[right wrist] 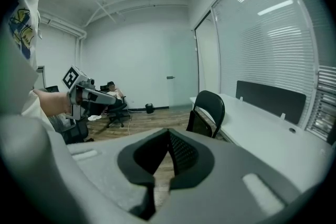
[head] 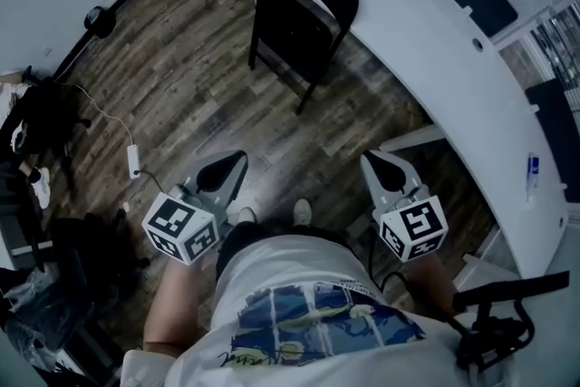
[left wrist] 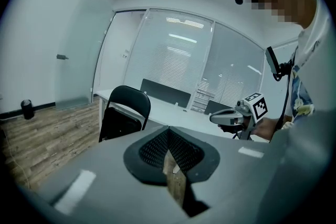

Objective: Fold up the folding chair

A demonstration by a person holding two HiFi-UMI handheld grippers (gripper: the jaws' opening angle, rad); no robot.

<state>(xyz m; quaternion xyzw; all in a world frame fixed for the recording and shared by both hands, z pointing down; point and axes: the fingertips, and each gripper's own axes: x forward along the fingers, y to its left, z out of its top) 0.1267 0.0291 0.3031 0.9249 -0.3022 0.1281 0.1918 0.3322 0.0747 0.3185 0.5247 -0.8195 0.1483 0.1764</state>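
Observation:
The black folding chair (head: 302, 14) stands on the wood floor at the end of the white desk, well ahead of both grippers. Its seat panel looks steeply tilted toward the backrest. It also shows in the left gripper view as the chair (left wrist: 123, 113) and in the right gripper view as the chair (right wrist: 207, 113). My left gripper (head: 241, 159) and right gripper (head: 368, 158) hover in front of my body, both pointing toward the chair and apart from it. Both are shut, with nothing between the jaws of the left gripper (left wrist: 168, 129) or the right gripper (right wrist: 169, 134).
A long curved white desk (head: 435, 41) runs along the right, with a glass wall behind it. A black bag (head: 45, 118), cables and a white power strip (head: 134, 160) lie on the floor at left. A black stand (head: 498, 322) sits at lower right.

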